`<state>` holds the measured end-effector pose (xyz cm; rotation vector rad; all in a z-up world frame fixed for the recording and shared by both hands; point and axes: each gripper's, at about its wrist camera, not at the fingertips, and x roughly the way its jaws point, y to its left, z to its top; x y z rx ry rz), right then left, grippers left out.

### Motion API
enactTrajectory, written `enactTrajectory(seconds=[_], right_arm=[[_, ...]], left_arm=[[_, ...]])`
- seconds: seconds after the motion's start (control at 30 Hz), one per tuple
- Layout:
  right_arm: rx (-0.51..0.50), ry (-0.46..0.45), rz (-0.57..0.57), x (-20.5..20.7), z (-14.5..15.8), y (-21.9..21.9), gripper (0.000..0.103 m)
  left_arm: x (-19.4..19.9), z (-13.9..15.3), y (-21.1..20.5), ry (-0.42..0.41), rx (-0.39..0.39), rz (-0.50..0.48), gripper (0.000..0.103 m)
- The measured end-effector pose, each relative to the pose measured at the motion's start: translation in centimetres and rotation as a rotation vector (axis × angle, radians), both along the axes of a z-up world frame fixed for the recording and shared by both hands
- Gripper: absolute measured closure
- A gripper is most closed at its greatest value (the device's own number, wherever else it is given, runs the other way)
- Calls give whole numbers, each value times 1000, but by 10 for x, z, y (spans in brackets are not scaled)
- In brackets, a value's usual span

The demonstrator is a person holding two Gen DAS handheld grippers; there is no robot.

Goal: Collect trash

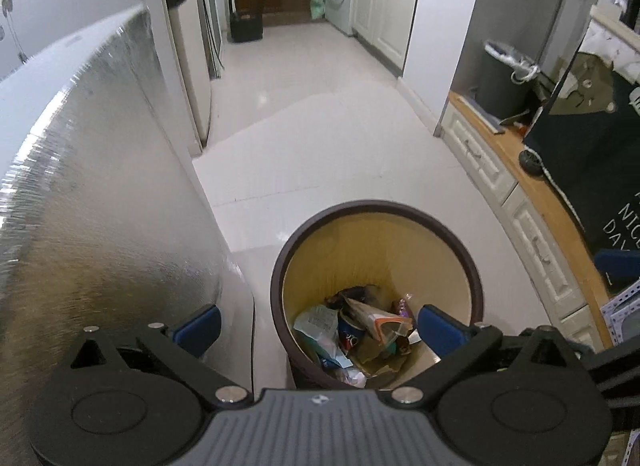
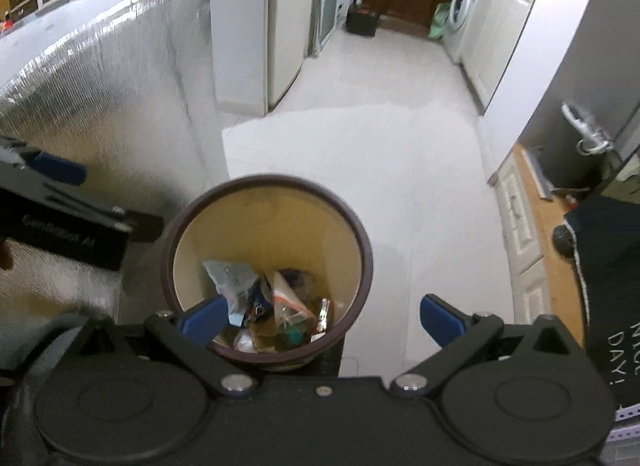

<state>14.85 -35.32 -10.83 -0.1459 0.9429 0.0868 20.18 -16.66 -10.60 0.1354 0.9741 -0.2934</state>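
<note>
1. Left wrist view: the left gripper (image 1: 318, 326) hangs above the trash bin (image 1: 474, 278), its blue pads spread wide with nothing between them. A silver foil-covered panel (image 1: 100, 185) fills the 9 o'clock side.
2. The bin, brown-rimmed with a cream inside, sits at 6 o'clock on the white floor (image 1: 320, 137). The trash (image 1: 360, 334) in its bottom is a loose heap of wrappers, a dark can and crumpled paper.
3. Right wrist view: the right gripper (image 2: 320, 322) is likewise spread wide and empty, its left pad over the bin's rim at 7 o'clock.
4. Judging by this, both tools are free, so the next move calls for finding another loose piece to grip, or reaching for the bin itself.
</note>
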Motion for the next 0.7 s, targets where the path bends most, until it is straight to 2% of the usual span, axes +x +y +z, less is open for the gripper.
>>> enactTrajectory(seconds=[0.3,0.43,0.7], right_arm=[[25,-89,-38,-36,45,3,0],[55,-136,-64,-55,66,2,0],[89,-240,-114,-93,100,14,0]], left_arm=[[-46,52,26,-125,-12,-1,0],[-67,75,42,-160,-58,2,0],[-110,104,79,-224,-82,70,0]])
